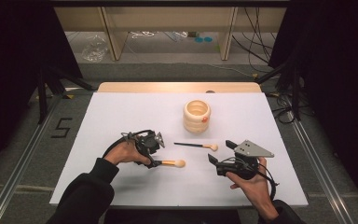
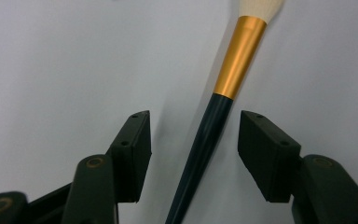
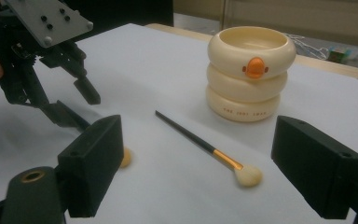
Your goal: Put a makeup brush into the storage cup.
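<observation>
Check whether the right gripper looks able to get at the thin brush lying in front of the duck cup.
Probably yes. The right gripper is open and faces the thin brush, which lies flat on the bare table with nothing between them. The duck cup stands behind it, apart; the left gripper is off to the side.

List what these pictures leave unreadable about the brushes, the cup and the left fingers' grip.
- Near brush: left gripper view's top edge cuts its bristles; the bottom edge cuts its handle.
- Cup: right gripper view, lettering near its base too small.
- Left gripper: high view, the hand hides whether its fingers touch the handle.
</observation>
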A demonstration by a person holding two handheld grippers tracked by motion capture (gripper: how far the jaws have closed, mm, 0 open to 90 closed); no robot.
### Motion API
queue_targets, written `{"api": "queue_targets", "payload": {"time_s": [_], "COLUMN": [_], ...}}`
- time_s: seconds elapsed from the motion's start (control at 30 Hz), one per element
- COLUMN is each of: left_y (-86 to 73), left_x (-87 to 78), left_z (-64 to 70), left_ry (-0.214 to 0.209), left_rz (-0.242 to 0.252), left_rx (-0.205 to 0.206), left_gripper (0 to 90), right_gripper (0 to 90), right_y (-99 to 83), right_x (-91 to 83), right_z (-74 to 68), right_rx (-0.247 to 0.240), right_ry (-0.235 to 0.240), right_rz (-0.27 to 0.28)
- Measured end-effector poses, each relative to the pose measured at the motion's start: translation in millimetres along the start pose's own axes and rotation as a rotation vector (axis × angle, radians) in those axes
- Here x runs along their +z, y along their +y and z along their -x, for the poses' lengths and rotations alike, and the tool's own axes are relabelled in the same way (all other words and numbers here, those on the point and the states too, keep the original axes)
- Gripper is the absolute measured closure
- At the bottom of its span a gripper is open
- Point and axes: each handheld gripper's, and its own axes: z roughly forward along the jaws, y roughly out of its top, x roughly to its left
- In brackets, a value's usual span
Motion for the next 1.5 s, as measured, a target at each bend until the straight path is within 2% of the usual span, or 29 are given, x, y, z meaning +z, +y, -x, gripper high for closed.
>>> {"api": "queue_targets", "payload": {"time_s": [0.13,0.17,0.23,0.3,0.33,0.37,0.43,0.47,0.53,0.6,0.7,0.77,0.9,0.93,0.97,1.07,1.2,1.23,1.33,1.4,1.5], "left_y": [1.0,1.1,1.1,1.3,1.7,2.0,1.9,2.0,3.5,4.2,7.8,8.9,10.2,11.2,12.1,13.9,15.5,16.4,18.4,18.7,18.5], "left_x": [1.8,3.0,6.8,7.3,8.1,8.3,8.6,8.6,9.1,9.1,9.7,9.9,10.3,10.4,10.7,10.8,11.5,11.6,12.1,12.2,11.8], "left_z": [0.7,0.3,0.7,1.2,1.4,1.3,1.3,1.1,0.8,0.9,1.7,0.7,-0.7,-0.7,-0.4,-1.6,-2.3,-2.6,-2.9,-3.2,-3.4], "left_ry": [-0.007,-0.005,-0.008,-0.013,-0.017,-0.021,-0.023,-0.026,-0.035,-0.039,-0.046,-0.054,-0.061,-0.063,-0.062,-0.067,-0.07,-0.069,-0.077,-0.078,-0.078], "left_rz": [-0.018,-0.025,-0.044,-0.047,-0.055,-0.057,-0.052,-0.053,-0.062,-0.069,-0.096,-0.105,-0.117,-0.125,-0.129,-0.147,-0.158,-0.166,-0.181,-0.185,-0.185], "left_rx": [0.01,0.021,0.04,0.038,0.054,0.057,0.057,0.06,0.054,0.053,0.047,0.041,0.03,0.026,0.018,0.011,-0.007,0.001,-0.021,-0.019,-0.007], "left_gripper": [50.4,51.4,54.5,56.2,59.4,60.0,62.0,63.0,64.4,65.5,68.7,70.1,72.0,72.3,72.6,73.8,75.1,75.5,77.8,78.1,78.2], "right_gripper": [18.0,18.2,18.3,18.4,18.7,18.7,18.9,19.1,19.3,19.3,19.8,19.9,20.3,20.4,20.6,20.8,21.0,21.1,21.4,21.4,21.4], "right_y": [0.1,-0.1,0.2,-0.1,-0.2,0.0,-0.3,0.2,-0.3,-0.3,0.3,-0.3,-0.2,-0.4,-0.5,0.1,-0.5,-0.7,-0.4,-0.1,-0.4], "right_x": [0.2,0.9,-0.1,0.3,0.8,0.9,1.4,0.5,1.7,1.0,0.5,1.6,1.2,1.5,1.8,0.1,0.8,2.2,1.3,1.2,1.9], "right_z": [0.0,1.0,0.4,0.2,-0.6,0.6,0.9,0.4,1.0,-0.6,-1.2,0.2,-0.7,0.5,0.5,-1.2,-1.1,-0.2,-1.3,-0.5,-2.3], "right_rx": [-0.002,-0.02,-0.011,-0.013,-0.001,-0.02,-0.026,-0.013,-0.025,-0.003,0.004,-0.023,-0.003,-0.023,-0.024,0.003,-0.009,-0.026,-0.004,-0.025,-0.008], "right_ry": [0.004,-0.006,0.003,0.002,0.01,-0.001,-0.004,0.001,-0.003,0.015,0.018,0.004,0.019,0.005,0.009,0.027,0.027,0.019,0.034,0.02,0.03], "right_rz": [0.002,0.018,0.003,0.006,0.01,0.011,0.013,0.004,0.015,-0.011,-0.014,-0.001,-0.01,0.0,0.001,-0.019,-0.016,0.011,-0.016,-0.003,-0.016]}}
